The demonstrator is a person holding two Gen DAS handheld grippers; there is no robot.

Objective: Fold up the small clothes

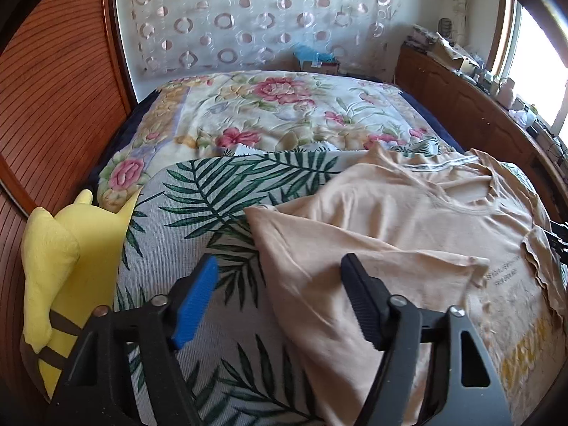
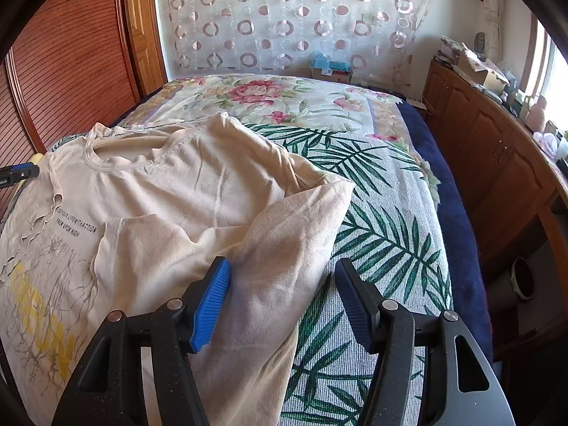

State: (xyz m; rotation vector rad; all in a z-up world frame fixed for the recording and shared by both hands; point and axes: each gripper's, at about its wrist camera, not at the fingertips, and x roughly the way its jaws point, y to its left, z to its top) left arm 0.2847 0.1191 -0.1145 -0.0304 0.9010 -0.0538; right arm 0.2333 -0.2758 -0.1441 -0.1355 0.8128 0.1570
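A beige T-shirt (image 1: 408, 220) with dark print and a yellow graphic lies on a palm-leaf cloth (image 1: 198, 191) on the bed; both side parts are folded in over its front. My left gripper (image 1: 280, 277) is open and empty, its jaws standing over the shirt's left folded edge. My right gripper (image 2: 284, 280) is open and empty above the shirt's (image 2: 184, 198) right folded flap. The right gripper's tip shows at the right edge of the left wrist view (image 1: 559, 238), and the left gripper's tip at the left edge of the right wrist view (image 2: 17, 172).
A yellow plush toy (image 1: 67, 266) lies at the bed's left edge. A floral quilt (image 1: 269, 110) covers the far half of the bed. A wooden slatted wardrobe (image 1: 53, 106) stands left. A wooden cabinet (image 2: 497, 149) with clutter runs along the right under a window.
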